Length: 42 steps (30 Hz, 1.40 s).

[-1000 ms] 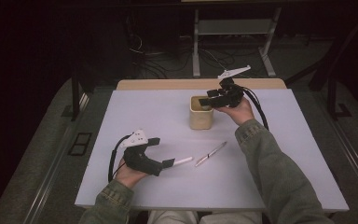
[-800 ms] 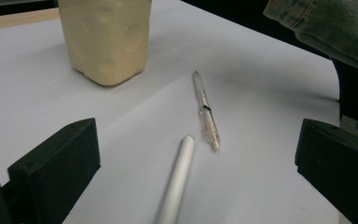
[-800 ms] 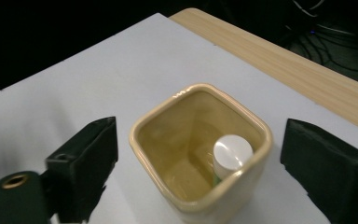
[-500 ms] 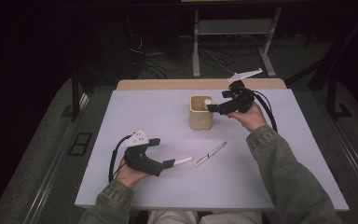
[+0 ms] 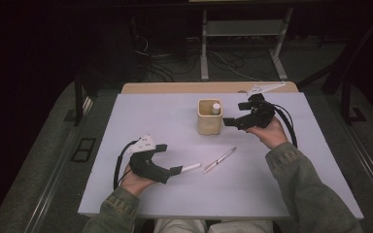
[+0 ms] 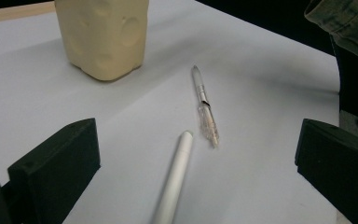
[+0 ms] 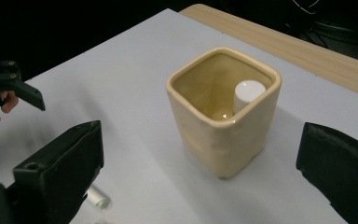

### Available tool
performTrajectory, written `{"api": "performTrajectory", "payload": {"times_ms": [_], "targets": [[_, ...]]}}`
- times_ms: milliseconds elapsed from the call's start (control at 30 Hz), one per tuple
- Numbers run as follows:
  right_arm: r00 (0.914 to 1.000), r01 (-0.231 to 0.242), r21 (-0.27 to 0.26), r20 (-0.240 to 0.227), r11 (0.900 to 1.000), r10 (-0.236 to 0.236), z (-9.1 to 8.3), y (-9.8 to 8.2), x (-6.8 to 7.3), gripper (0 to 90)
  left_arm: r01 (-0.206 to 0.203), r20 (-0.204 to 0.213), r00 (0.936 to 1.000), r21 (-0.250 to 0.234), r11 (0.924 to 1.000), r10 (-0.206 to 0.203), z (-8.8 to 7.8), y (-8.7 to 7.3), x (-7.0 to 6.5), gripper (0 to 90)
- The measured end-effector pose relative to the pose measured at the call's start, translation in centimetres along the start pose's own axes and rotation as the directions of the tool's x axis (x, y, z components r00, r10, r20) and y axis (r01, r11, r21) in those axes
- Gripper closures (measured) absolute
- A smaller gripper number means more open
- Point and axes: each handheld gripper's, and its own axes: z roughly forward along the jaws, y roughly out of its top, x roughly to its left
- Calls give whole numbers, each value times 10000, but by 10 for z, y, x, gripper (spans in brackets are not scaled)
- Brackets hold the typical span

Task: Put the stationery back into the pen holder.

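A cream square cup (image 5: 208, 124) stands mid-table with a white marker (image 5: 216, 108) upright inside it. My right gripper (image 5: 234, 114) hovers just right of the cup and points at it. Its jaws have just been opening and now stand wide, with nothing between them. The right gripper view looks down on the cup (image 7: 223, 135) and the marker (image 7: 247, 93) from behind the right gripper (image 7: 200, 154). My left gripper (image 5: 169, 158) rests open near the front left. A white pen (image 6: 175, 179) lies between the jaws of the left gripper (image 6: 198, 140), untouched, and a clear pen (image 6: 204, 107) lies just beyond it.
The white table top (image 5: 141, 121) has a wooden strip (image 5: 175, 87) along its far edge. The two pens (image 5: 219, 159) lie between my hands, in front of the cup. Dark floor, cables and a metal stand (image 5: 243, 29) lie beyond the table.
My right gripper has drawn back to the right from over the cup, and its jaws have opened. The white marker now stands in the cup. The left gripper has kept still.
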Motion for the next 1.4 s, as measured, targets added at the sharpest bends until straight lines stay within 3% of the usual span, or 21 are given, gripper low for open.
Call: {"api": "performTrajectory", "payload": {"times_ms": [567, 1400], "targets": [[9983, -525, -298, -272, 9982, 517, -15, -43, 9, 4, -33, 18, 10000, 131, 9999, 33, 2, 0, -1, 0], [9963, -814, -318, -301, 9962, 804, -39, -98, 29, 4, -101, 134, 9999, 518, 9986, 95, 6, 3, -2, 0]]}}
